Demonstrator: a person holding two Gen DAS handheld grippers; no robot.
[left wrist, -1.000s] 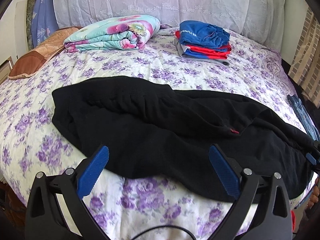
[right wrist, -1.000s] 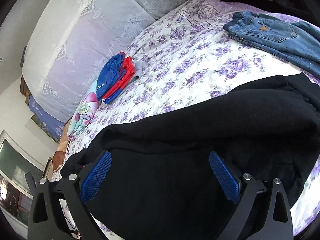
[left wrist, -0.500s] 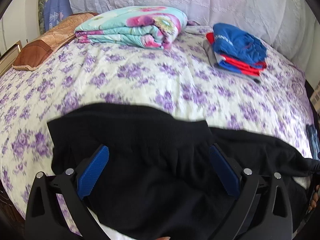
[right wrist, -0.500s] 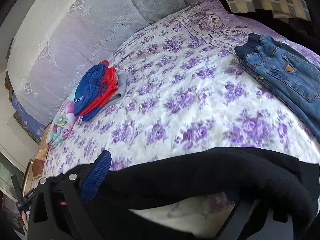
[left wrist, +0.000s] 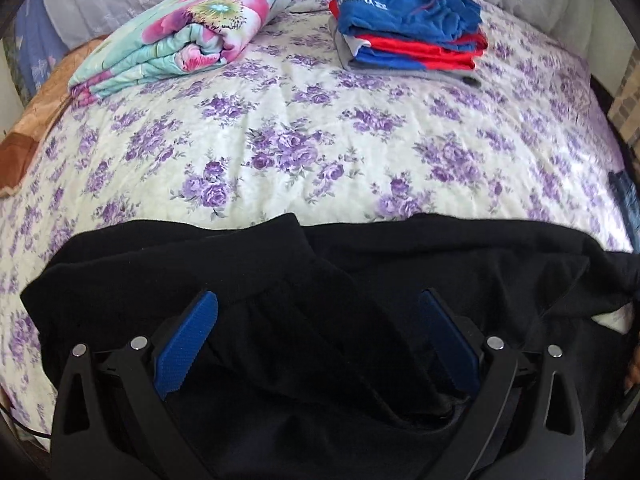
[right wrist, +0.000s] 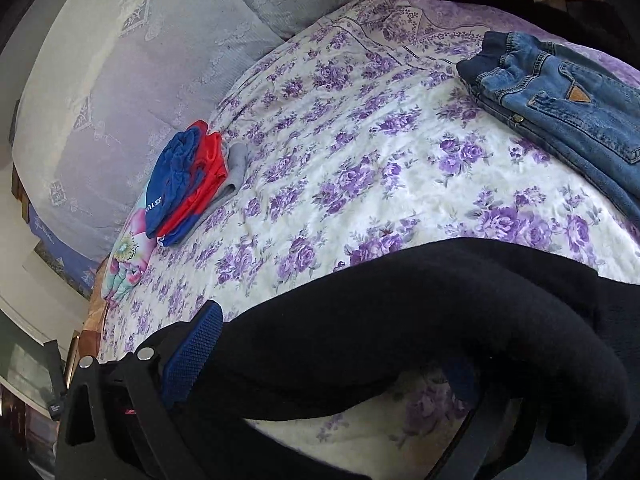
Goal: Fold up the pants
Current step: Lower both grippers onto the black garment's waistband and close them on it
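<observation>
The black pants (left wrist: 400,280) lie rumpled across the near part of the flowered bed (left wrist: 320,128), with a waistband edge showing near the middle. My left gripper (left wrist: 318,338) hovers low over them, open wide, its blue pads (left wrist: 188,340) apart with cloth beneath. In the right wrist view the black pants (right wrist: 400,312) arch up in a thick fold across my right gripper (right wrist: 326,364). That gripper is open too; the left blue pad (right wrist: 192,352) shows, while the cloth mostly hides the right finger. Bedspread is visible under the raised fold.
A folded floral quilt (left wrist: 180,32) and a stack of folded blue, red and grey clothes (left wrist: 408,28) sit at the head of the bed. Folded blue jeans (right wrist: 560,92) lie at the right edge. A brown pillow (left wrist: 24,128) is at the far left.
Both grippers have pushed forward over the pants, so more bare bedspread shows ahead. In the right wrist view the black cloth has risen and now drapes over the right finger.
</observation>
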